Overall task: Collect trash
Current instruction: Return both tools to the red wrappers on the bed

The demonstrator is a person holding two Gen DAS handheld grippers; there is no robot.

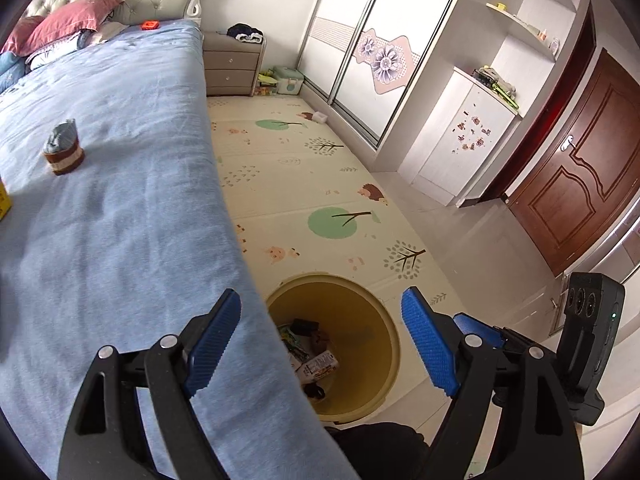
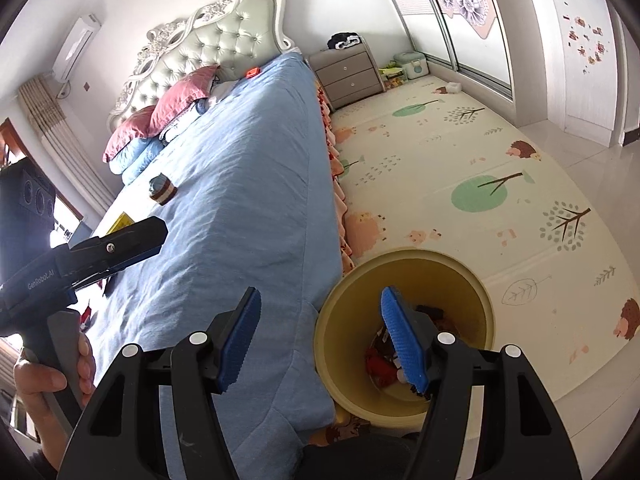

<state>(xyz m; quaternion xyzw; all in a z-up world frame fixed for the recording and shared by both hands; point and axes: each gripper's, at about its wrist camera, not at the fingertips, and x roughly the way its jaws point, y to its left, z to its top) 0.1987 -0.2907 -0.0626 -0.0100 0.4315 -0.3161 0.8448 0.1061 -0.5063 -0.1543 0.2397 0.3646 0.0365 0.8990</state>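
A yellow bin stands on the floor beside the bed, with several wrappers and boxes in its bottom; it also shows in the right wrist view. My left gripper is open and empty, above the bed edge and the bin. My right gripper is open and empty, straddling the bed edge and the bin's rim. A crumpled brown-and-grey wrapper sits on the blue bedsheet, also in the right wrist view. A yellow box lies at the left edge.
A small orange item lies near the pillows. A bedside drawer unit stands past the bed. A patterned play mat covers the floor. Wardrobe doors and a brown door are at right.
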